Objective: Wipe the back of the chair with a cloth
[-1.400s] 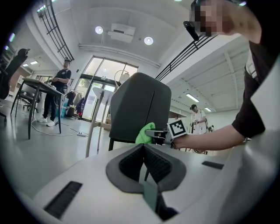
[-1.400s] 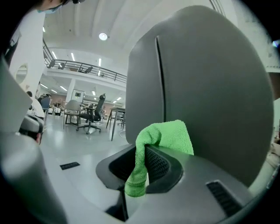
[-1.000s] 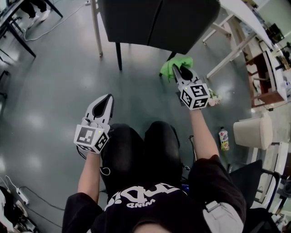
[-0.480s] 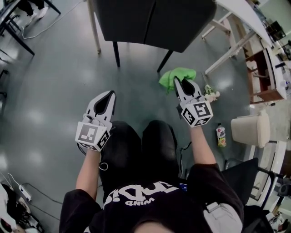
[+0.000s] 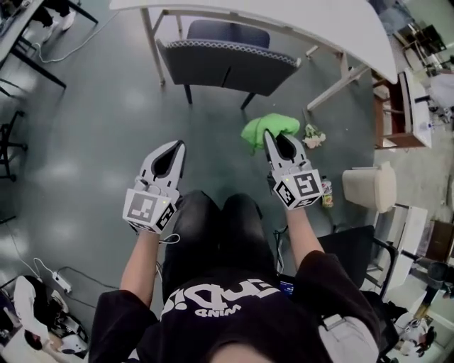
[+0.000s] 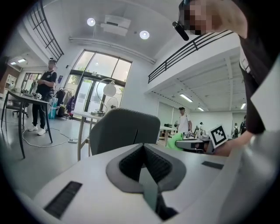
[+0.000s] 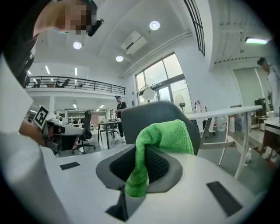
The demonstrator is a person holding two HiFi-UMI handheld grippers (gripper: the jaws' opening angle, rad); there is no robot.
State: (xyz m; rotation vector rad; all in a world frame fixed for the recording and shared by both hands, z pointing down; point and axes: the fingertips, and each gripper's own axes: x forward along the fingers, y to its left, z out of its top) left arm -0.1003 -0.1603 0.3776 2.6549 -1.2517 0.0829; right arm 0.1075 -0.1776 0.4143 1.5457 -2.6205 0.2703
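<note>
Green cloth is pinched tight in the right gripper, the left gripper is pressed together on nothing, and the chair is parked well ahead under the table, so basically all the wiping looks left to do.

Chair now sits higher and smaller in head view, whole back visible, white tabletop showing above it. Right tongs with green cloth now clear of chair leg.
</note>
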